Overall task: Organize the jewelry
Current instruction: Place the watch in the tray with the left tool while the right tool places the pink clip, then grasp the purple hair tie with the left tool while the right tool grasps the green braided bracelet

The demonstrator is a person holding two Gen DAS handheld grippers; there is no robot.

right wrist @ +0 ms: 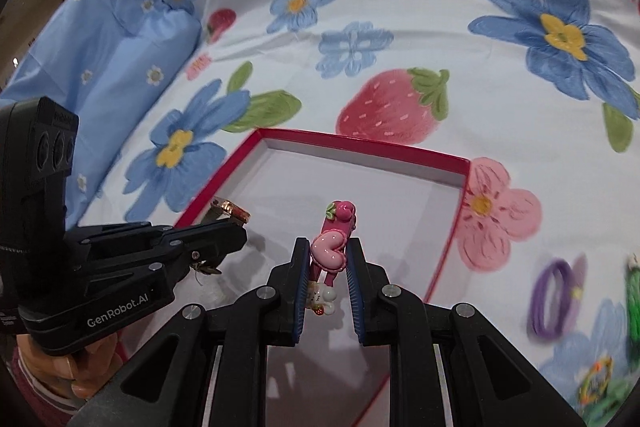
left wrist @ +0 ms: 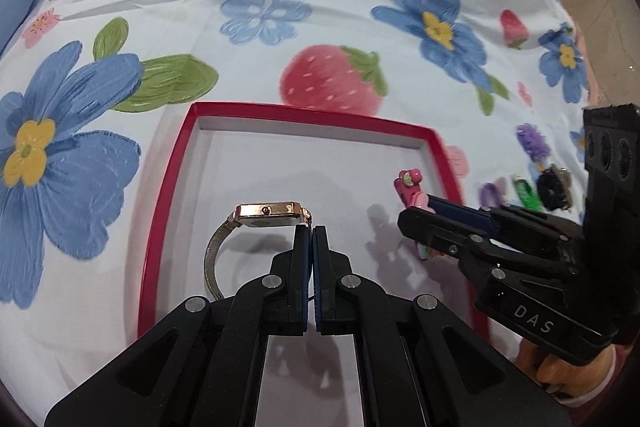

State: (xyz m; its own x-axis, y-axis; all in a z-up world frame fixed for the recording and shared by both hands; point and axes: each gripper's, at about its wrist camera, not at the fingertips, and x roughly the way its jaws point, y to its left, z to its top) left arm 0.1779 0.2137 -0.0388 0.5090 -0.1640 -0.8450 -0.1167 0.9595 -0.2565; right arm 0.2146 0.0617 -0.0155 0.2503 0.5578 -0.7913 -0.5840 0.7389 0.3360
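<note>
A red box [left wrist: 168,195] with a white inside lies open on the flowered bedsheet; it also shows in the right wrist view [right wrist: 360,147]. My left gripper [left wrist: 312,229] is shut on the strap of a rose-gold watch [left wrist: 268,215] and holds it above the box floor. The watch case [right wrist: 230,207] peeks over the left gripper in the right wrist view. My right gripper [right wrist: 329,247] is shut on a pink hair clip [right wrist: 330,249] with a heart charm, held over the box. The clip [left wrist: 410,187] sticks out of the right gripper [left wrist: 416,213] in the left wrist view.
Right of the box lie a purple hair tie [right wrist: 554,301], a green item [right wrist: 634,303] and a colourful piece [right wrist: 596,379]. The left wrist view shows a purple fuzzy item [left wrist: 532,141], a black scrunchie [left wrist: 554,187] and a green clip [left wrist: 526,191]. A blue pillow [right wrist: 120,43] lies left.
</note>
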